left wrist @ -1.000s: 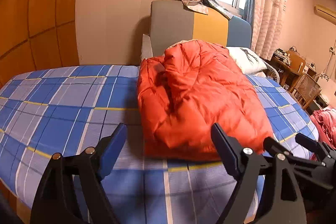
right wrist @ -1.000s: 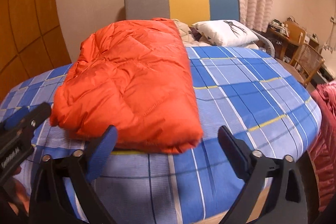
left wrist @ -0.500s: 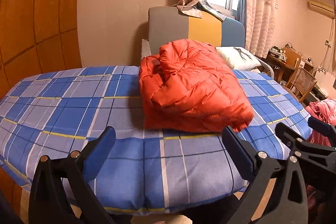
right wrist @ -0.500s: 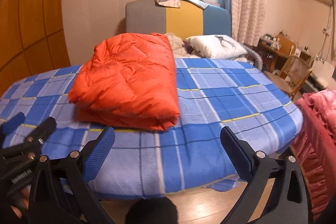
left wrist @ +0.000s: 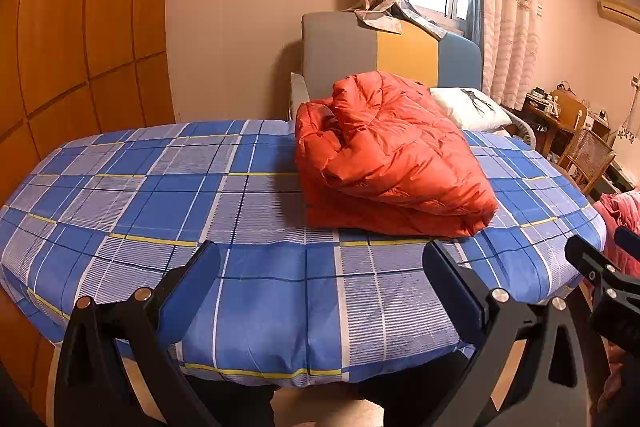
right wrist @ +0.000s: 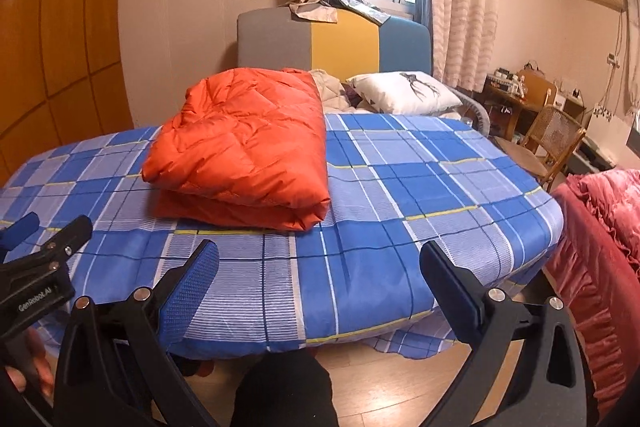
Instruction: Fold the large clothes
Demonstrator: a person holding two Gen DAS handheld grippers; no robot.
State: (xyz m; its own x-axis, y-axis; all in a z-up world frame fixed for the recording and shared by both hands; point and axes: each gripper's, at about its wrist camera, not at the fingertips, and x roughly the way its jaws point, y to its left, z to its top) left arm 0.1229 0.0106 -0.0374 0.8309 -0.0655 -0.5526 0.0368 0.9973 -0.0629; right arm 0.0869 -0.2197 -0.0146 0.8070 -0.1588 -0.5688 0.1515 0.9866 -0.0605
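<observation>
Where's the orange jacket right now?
The folded orange jacket lies on the blue plaid bedspread, left of centre in the right wrist view, reaching back toward the headboard, left of the white pillow.

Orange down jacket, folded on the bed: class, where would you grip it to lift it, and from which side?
Grip the orange down jacket at its near folded edge, coming from the foot of the bed. The layers stack there into one thick lip facing both open grippers, so a wide jaw could probably pinch every layer together.
</observation>
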